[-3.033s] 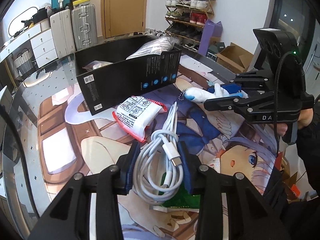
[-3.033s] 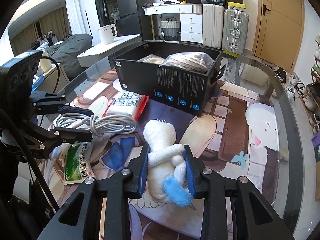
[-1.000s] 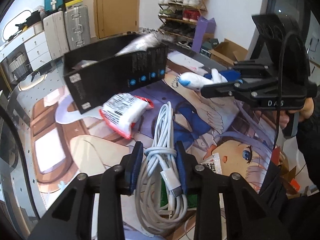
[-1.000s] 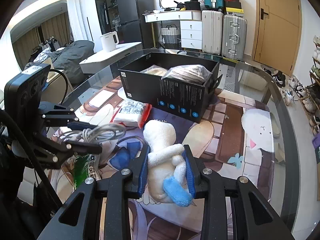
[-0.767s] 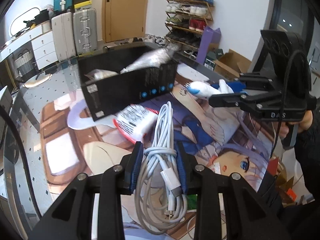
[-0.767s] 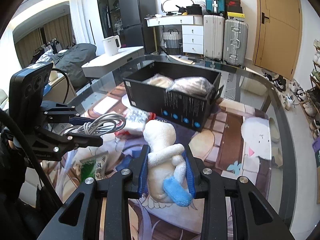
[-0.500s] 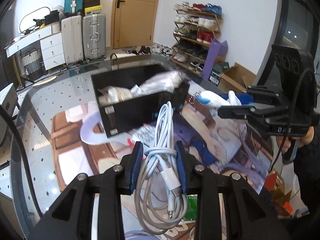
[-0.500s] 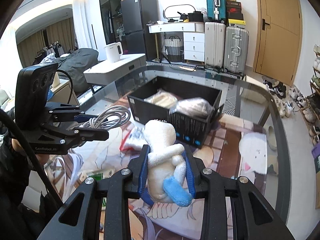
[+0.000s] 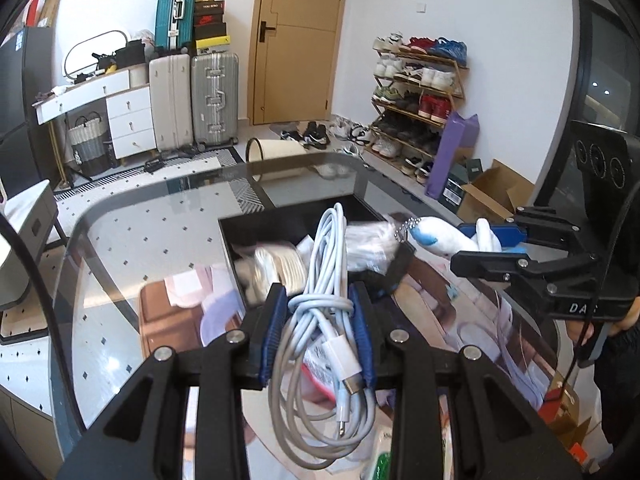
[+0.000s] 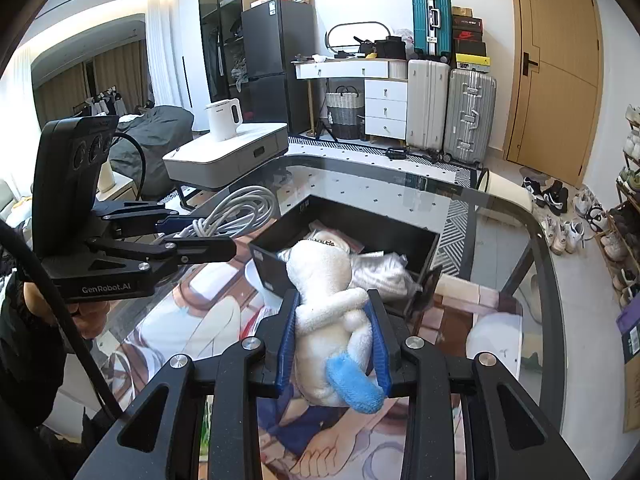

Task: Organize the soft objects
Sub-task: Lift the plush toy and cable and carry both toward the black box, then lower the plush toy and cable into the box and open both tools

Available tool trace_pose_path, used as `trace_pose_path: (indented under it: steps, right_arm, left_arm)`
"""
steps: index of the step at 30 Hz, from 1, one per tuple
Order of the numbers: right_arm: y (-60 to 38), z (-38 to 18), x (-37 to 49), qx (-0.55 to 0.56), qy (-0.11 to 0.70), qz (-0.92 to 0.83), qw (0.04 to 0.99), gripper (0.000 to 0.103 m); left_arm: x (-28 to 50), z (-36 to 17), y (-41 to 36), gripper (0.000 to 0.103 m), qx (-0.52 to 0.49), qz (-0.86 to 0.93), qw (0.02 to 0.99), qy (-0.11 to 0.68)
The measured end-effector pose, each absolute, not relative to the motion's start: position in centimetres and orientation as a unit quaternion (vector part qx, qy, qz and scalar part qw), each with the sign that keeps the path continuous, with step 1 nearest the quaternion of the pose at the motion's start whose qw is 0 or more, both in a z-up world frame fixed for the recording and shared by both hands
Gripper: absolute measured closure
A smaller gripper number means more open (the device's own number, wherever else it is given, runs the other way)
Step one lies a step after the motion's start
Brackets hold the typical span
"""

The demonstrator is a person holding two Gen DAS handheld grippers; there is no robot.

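My left gripper is shut on a coiled white charging cable and holds it in the air just short of the open black box. My right gripper is shut on a white plush toy with blue tips, raised near the box's front wall. The box holds bagged soft items. In the left wrist view the right gripper holds the plush over the box's right corner. In the right wrist view the left gripper carries the cable left of the box.
The box stands on a glass table covered by a printed anime mat. A red-edged white packet and a green packet lie on the mat under the cable. Suitcases, a shoe rack and a door stand behind.
Both grippers have risen off the mat and moved toward the box, each keeping its load. The box interior now shows from above.
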State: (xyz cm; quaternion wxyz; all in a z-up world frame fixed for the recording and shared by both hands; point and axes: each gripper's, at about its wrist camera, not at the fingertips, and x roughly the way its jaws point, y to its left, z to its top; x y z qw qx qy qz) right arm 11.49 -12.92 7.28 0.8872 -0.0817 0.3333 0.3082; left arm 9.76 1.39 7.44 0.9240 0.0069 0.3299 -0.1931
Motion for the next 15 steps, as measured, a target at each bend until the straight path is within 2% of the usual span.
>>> trace_pose_path:
  steps: [15]
  right_arm:
    - [-11.9, 8.3, 16.5, -0.094, 0.347, 0.299, 0.884, 0.071]
  left_arm:
    - [14.5, 8.5, 0.6, 0.072, 0.015, -0.17, 0.932, 0.32]
